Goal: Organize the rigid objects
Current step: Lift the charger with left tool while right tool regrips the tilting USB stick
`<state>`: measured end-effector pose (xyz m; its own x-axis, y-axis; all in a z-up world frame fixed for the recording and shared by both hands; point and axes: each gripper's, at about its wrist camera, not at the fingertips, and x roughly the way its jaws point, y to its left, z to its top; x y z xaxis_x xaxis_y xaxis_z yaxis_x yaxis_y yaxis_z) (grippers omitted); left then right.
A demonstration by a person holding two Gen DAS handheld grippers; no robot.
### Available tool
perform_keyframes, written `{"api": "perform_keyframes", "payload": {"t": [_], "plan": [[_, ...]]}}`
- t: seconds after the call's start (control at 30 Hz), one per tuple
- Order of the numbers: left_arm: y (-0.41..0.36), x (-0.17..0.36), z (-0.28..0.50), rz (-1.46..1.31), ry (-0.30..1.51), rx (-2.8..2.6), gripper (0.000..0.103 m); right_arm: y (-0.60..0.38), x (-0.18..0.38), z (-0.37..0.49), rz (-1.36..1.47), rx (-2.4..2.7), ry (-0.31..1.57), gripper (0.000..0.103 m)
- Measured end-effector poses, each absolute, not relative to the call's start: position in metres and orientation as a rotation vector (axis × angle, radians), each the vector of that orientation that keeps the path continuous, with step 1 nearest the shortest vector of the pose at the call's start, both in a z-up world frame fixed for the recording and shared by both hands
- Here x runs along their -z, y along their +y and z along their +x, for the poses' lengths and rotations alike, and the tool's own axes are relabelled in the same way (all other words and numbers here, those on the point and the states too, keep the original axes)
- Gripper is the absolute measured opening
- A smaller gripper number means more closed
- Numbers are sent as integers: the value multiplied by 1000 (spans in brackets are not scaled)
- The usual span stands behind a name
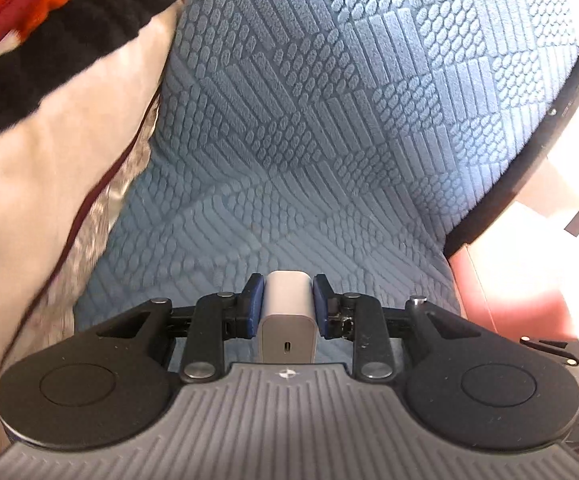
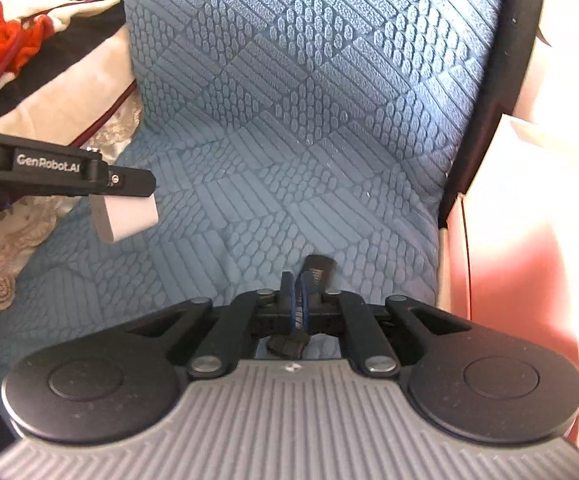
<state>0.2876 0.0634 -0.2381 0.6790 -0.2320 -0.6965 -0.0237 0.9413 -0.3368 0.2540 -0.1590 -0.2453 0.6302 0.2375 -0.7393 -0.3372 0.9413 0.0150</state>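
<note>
1. Two grippers are up over the blue textured seat cushion (image 1: 329, 128), and both are carrying something.
2. Left gripper (image 1: 288, 300) first: its blue pads are clamped on the flat sides of a white charger block (image 1: 288, 312), port end facing the camera. From the right wrist view the same charger block (image 2: 127, 216) hangs clear of the cushion, beside the patterned pillow (image 2: 61, 80).
3. Handling call: that block looks stiff, smooth-shelled and compact, likely light but slippery, so squeezing the broad flat faces is the sensible hold.
4. Over to the right gripper (image 2: 297, 300): fingers nearly together, pinching a small black object (image 2: 316, 270) that pokes out past the tips. What it is, I cannot tell.
5. It looks thin and rigid, held near one end, so it could pivot if bumped.
6. Nowhere obvious to set either piece down shows yet.
</note>
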Motion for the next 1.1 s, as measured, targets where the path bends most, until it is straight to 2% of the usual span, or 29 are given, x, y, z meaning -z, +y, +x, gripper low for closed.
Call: {"api": "perform_keyframes", "payload": {"t": [0.2, 0.4, 0.47, 0.53, 0.7, 0.73, 0.83, 0.87, 1.1], "plan": [[59, 242, 270, -350, 835, 117, 31, -161, 244, 242, -114, -324, 831, 6], [57, 240, 263, -354, 829, 120, 31, -158, 250, 251, -121, -285, 841, 14], [58, 240, 264, -359, 829, 119, 31, -155, 254, 254, -139, -263, 849, 45], [59, 239, 264, -363, 827, 120, 31, -153, 258, 255, -145, -241, 853, 53], [60, 237, 262, -370, 820, 124, 31, -145, 270, 258, -180, -234, 850, 51], [61, 236, 262, -371, 819, 126, 31, -146, 272, 260, -159, -233, 857, 48], [62, 234, 259, -376, 811, 127, 31, -149, 272, 261, -101, -251, 861, 31], [62, 234, 258, -378, 810, 128, 31, -148, 272, 261, -111, -254, 862, 29], [61, 229, 248, -378, 800, 134, 31, -145, 260, 247, -136, -272, 836, 27]]}}
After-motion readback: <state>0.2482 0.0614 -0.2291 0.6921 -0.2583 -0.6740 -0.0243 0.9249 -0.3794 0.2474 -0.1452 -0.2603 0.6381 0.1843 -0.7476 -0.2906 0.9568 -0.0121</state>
